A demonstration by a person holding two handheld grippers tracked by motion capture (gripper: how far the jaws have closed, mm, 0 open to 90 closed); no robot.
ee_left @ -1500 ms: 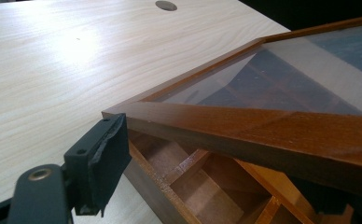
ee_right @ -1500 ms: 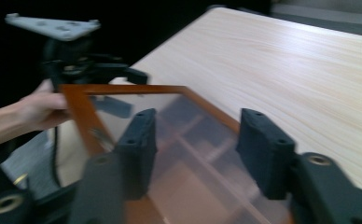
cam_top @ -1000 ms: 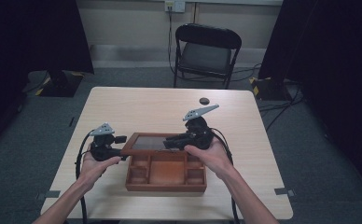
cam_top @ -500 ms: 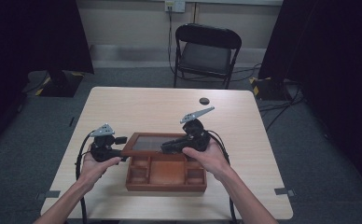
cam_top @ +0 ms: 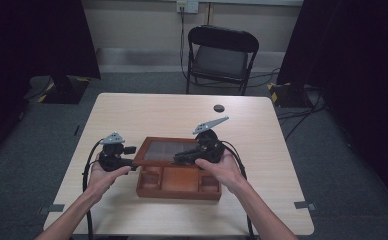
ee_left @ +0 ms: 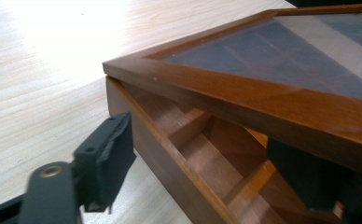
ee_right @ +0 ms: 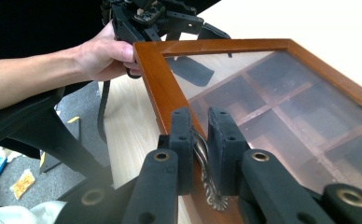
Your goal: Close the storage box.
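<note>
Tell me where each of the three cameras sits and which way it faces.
High view: above the person's side, facing forward and down on the table; forearms and both tools show.
Left gripper view: rides the left tool, facing the wooden box under its glass lid.
Right gripper view: rides the right tool, shut on the lid's metal handle.
All share the lid.

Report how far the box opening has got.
Done: the right gripper is clamped on the lid's metal handle, and the glass lid is raised partway off the wooden box. In hand: the left gripper straddles the lid's corner, jaws closing. Left: swinging the lid fully open.
</note>
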